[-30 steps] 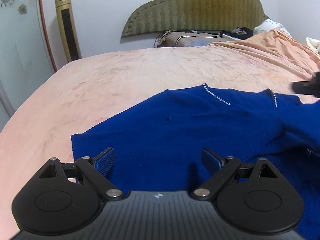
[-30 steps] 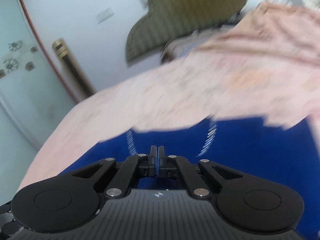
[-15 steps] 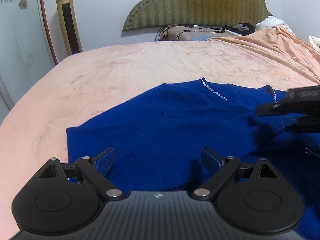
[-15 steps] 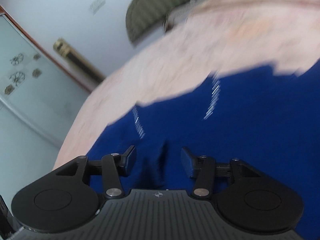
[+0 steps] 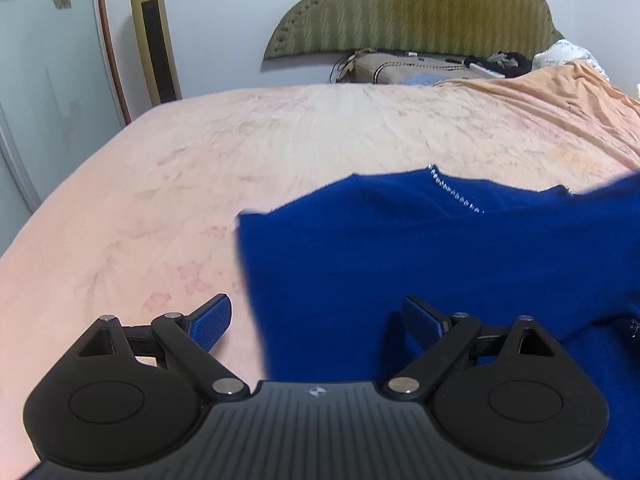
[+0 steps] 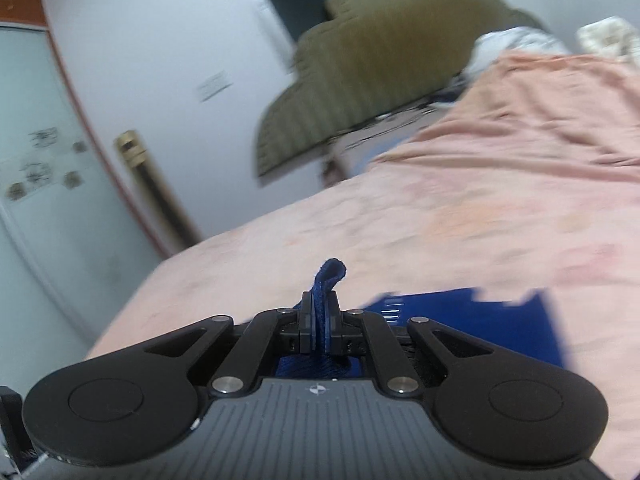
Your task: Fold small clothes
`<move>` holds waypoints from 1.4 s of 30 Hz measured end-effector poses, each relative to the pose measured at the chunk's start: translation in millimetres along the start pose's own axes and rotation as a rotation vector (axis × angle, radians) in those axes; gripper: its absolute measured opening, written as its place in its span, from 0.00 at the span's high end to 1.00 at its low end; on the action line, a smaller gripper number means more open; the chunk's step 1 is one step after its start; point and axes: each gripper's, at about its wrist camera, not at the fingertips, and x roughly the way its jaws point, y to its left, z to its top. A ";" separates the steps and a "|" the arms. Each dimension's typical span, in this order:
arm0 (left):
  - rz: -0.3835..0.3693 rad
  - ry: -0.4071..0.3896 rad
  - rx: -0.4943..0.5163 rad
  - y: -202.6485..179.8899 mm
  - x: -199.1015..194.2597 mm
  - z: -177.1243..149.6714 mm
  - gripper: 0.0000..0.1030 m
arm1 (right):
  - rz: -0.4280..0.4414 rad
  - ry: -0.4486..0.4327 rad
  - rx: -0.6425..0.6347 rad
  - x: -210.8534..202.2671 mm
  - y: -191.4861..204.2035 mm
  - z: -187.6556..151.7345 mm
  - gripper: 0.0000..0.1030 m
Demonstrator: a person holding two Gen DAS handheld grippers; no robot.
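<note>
Fold step underway: right hand-held gripper [image 6: 319, 326] clamped on a pinch of the blue garment [image 5: 420, 256], which lies on the bed [image 5: 200, 200]. Left hand-held gripper [image 5: 318, 322] wide, empty, straddling its left edge. Next, likely: carry fold across, release.

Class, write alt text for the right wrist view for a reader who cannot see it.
The right gripper is shut on a fold of the blue garment, a loop of cloth poking up between its fingers. Beyond lies a peach bedspread and a green headboard, blurred.
</note>
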 end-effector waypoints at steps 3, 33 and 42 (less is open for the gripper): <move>0.008 0.010 -0.003 1.1 2.8 -1.8 0.10 | -0.077 0.005 0.029 -10.3 -29.7 -2.3 0.91; 0.036 0.048 0.032 -5.0 -2.2 -14.5 0.10 | -0.233 0.097 -0.070 -8.1 -29.8 -61.2 0.24; 0.020 0.048 0.053 -10.8 -16.4 -24.9 0.10 | -0.199 0.153 -0.046 -22.5 -23.6 -84.9 0.20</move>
